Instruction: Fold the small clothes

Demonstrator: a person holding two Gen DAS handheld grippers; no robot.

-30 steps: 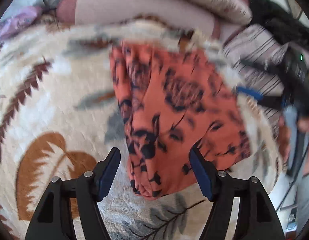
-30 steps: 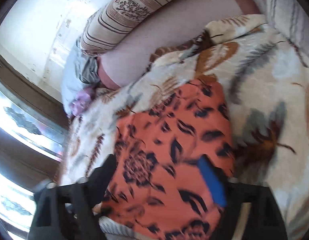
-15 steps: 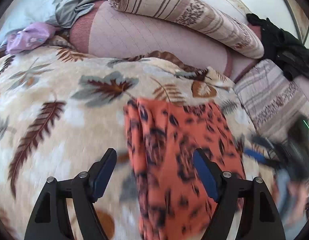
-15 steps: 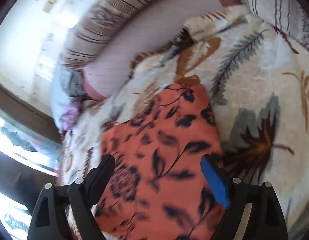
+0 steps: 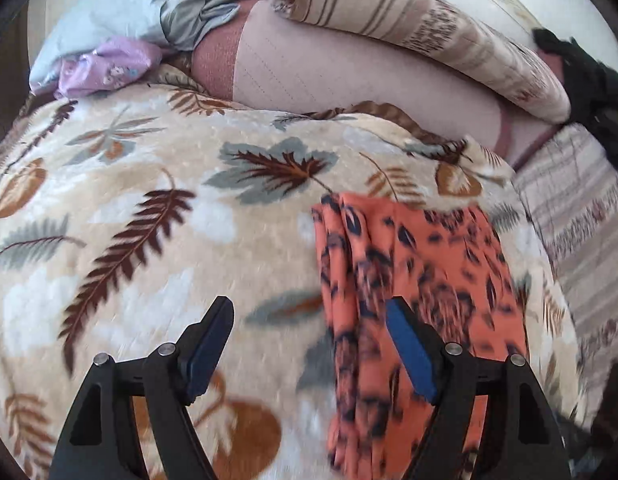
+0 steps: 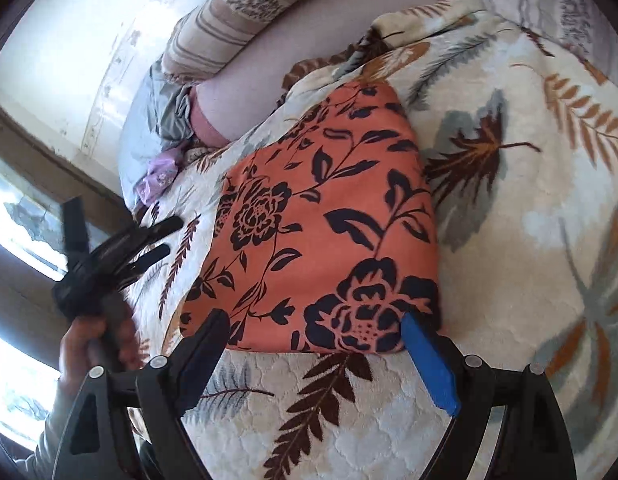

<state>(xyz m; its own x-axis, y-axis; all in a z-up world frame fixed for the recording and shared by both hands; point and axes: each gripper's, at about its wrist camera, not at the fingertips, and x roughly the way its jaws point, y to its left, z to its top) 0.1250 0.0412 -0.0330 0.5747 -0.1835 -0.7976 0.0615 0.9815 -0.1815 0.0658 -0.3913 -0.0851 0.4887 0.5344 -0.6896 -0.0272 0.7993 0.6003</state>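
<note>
Evidently the cloth [image 6: 325, 224], orange with dark flowers, is light, soft and limp, so it would best be taken at a corner or along a folded edge, where the layers can be pinched together. It is laid folded on the leaf-patterned blanket [image 6: 509, 264] of a bed. The right fingers [image 6: 315, 352] are spread just short of its near edge, nothing between them. The left fingers [image 5: 307, 342] are likewise spread, empty, above its side edge.

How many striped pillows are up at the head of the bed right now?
2. A long striped pillow lies across the back over the pink sheet; a second striped pillow sits at the right edge beside the leaf blanket. Others may be hidden.
</note>
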